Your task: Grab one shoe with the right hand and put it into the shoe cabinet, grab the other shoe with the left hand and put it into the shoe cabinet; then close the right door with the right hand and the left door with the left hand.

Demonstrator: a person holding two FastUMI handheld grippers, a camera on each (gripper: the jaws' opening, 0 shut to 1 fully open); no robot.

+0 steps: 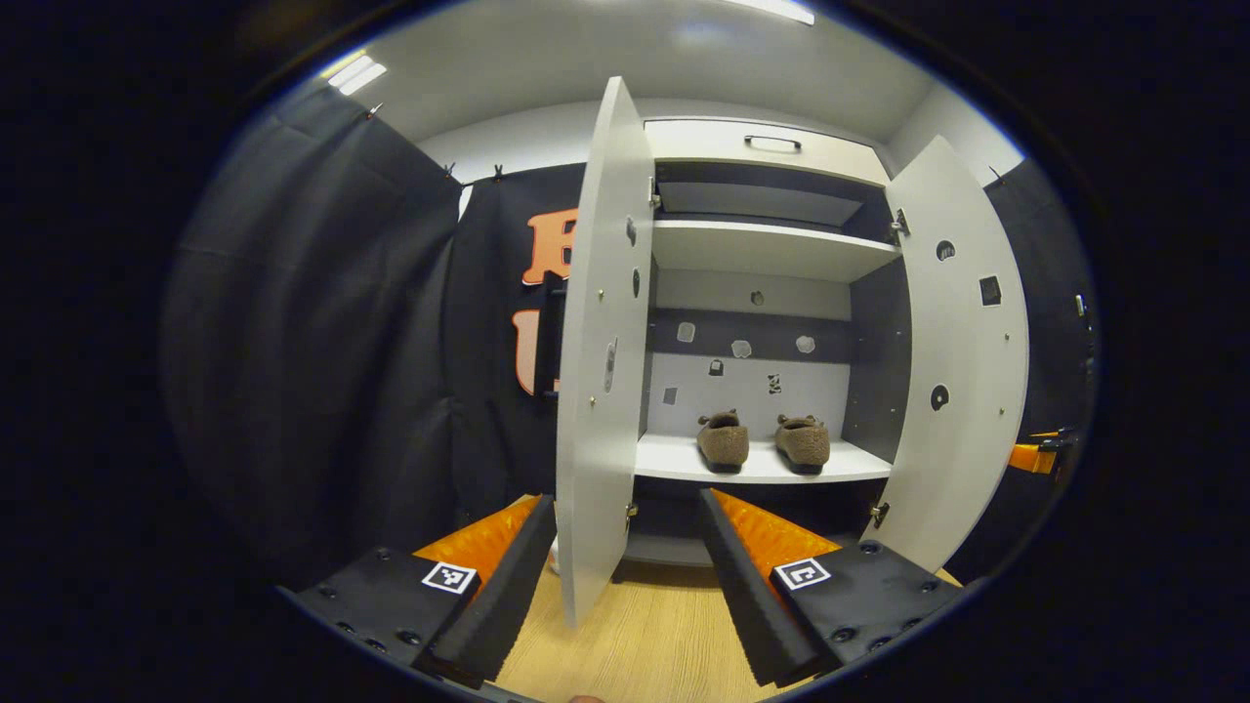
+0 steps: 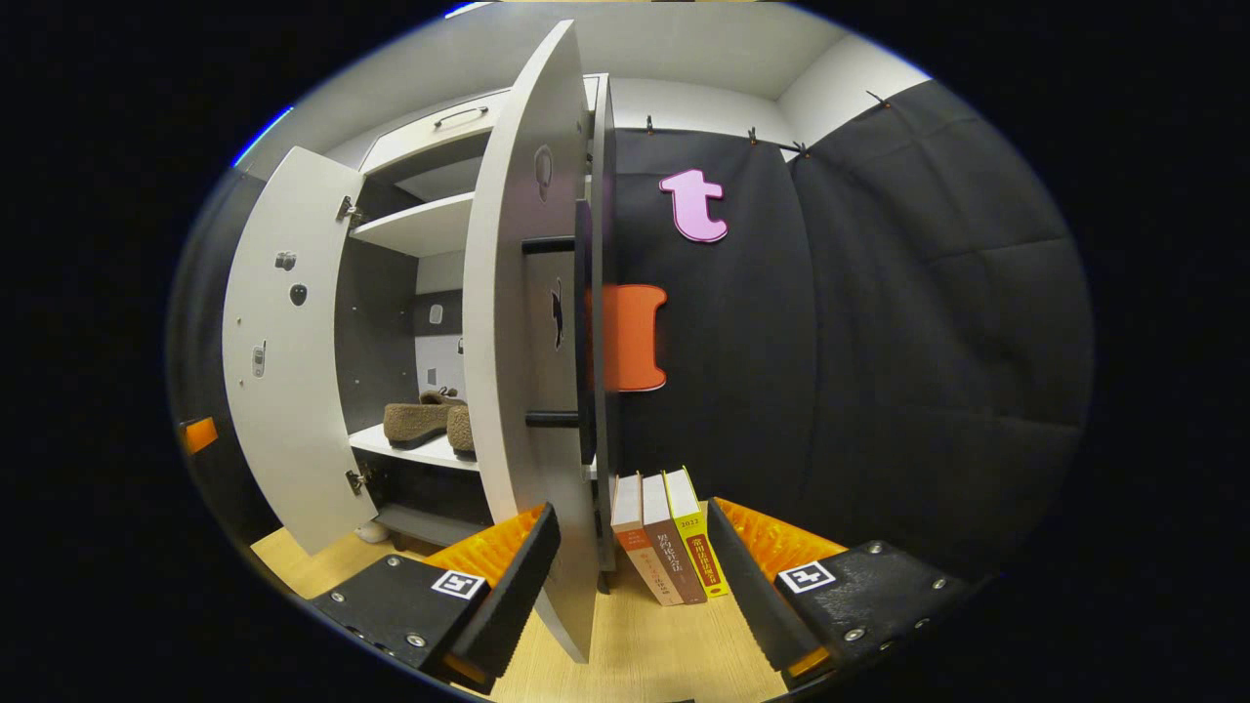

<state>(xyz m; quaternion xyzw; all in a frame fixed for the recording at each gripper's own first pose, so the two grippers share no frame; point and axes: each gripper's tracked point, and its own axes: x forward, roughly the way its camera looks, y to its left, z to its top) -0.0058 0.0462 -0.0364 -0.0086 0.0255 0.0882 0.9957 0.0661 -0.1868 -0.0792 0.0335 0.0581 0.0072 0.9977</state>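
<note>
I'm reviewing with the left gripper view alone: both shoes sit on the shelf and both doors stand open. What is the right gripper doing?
Observer: The right gripper is open, and the lower edge of the right door shows between its fingers, not clamped.
Operator: Is anything standing beside the cabinet on that side?
Observer: Yes, three books stand upright on the floor just past the right door, outside the cabinet.
</note>
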